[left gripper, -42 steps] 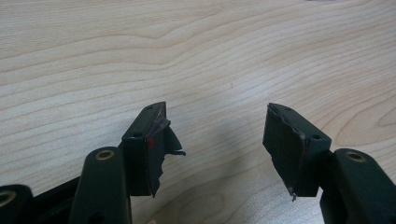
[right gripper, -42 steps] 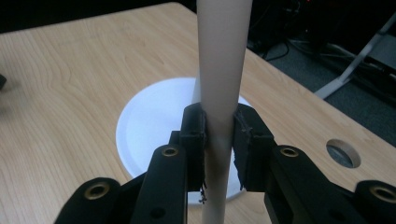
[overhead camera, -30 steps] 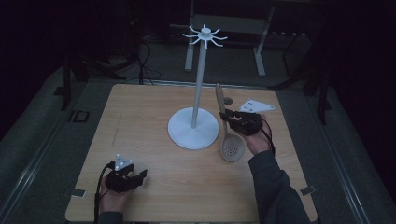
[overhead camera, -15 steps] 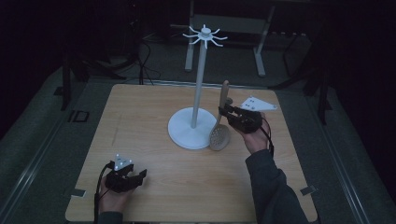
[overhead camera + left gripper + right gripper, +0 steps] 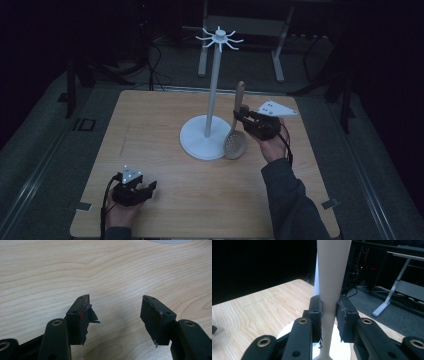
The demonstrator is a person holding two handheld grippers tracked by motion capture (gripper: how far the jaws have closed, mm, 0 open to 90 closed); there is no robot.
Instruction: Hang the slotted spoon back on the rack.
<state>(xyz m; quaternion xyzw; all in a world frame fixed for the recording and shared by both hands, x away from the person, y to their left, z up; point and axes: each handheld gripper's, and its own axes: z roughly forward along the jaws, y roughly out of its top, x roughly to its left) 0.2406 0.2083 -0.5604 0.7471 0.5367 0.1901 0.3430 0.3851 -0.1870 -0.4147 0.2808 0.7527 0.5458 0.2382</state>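
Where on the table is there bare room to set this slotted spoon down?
Bare wood lies along the table's left side, between the white hook stand's round base and the left gripper, and along the near edge between both forearms. It is crowded on the right, where the right gripper grips the pale slotted spoon beside the base.

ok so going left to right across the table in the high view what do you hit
left gripper → white stand → slotted spoon → right gripper, shut on the spoon's handle
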